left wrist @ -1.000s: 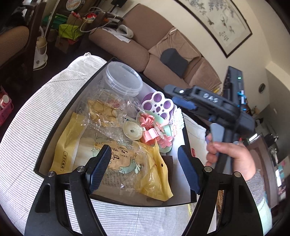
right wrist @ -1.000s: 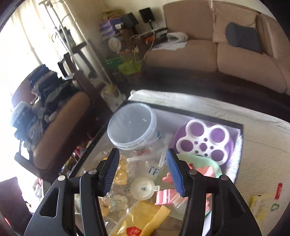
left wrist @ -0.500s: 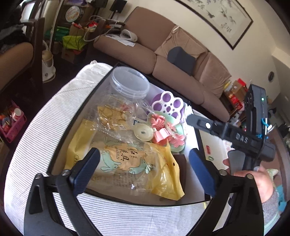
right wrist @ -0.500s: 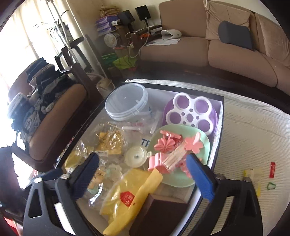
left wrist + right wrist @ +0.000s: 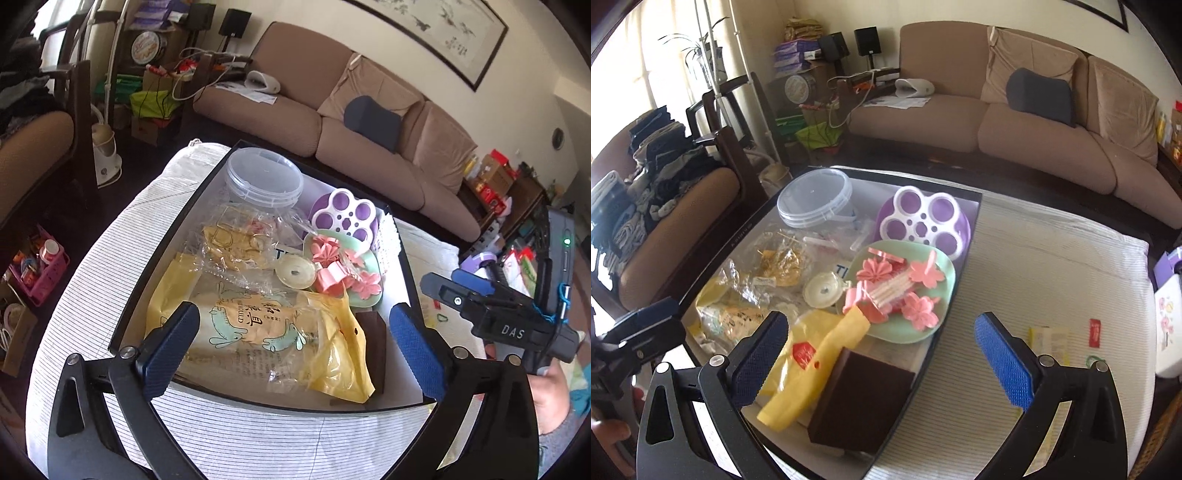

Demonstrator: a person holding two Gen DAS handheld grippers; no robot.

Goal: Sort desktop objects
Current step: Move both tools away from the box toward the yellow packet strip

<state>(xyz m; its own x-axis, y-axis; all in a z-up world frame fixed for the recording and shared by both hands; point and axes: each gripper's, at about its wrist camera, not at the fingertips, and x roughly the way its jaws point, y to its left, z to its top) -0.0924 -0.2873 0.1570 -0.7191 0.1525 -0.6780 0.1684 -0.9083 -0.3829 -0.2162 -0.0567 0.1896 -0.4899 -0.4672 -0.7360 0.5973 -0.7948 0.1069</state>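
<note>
A black-rimmed box (image 5: 408,266) (image 5: 975,221) on the striped cloth holds a clear lidded tub (image 5: 264,177) (image 5: 814,197), a purple flower-shaped mould (image 5: 345,218) (image 5: 923,219), a green plate (image 5: 943,266) with pink cutters (image 5: 345,271), a yellow snack bag (image 5: 258,332), a clear bag of gold clips (image 5: 229,240) and a dark brown box (image 5: 860,398). My left gripper (image 5: 291,347) is open and empty above the bag. My right gripper (image 5: 881,362) is open and empty above the brown box; it also shows in the left wrist view (image 5: 458,291).
Small loose items lie on the cloth right of the box: a yellow sachet (image 5: 1049,339), a red packet (image 5: 1095,332) and a green ring (image 5: 1095,360). A brown sofa (image 5: 997,114) stands behind the table and an armchair (image 5: 665,206) to the left.
Both grippers have pulled back from the box and opened wide. The right gripper has drawn away to the right, out from over the box.
</note>
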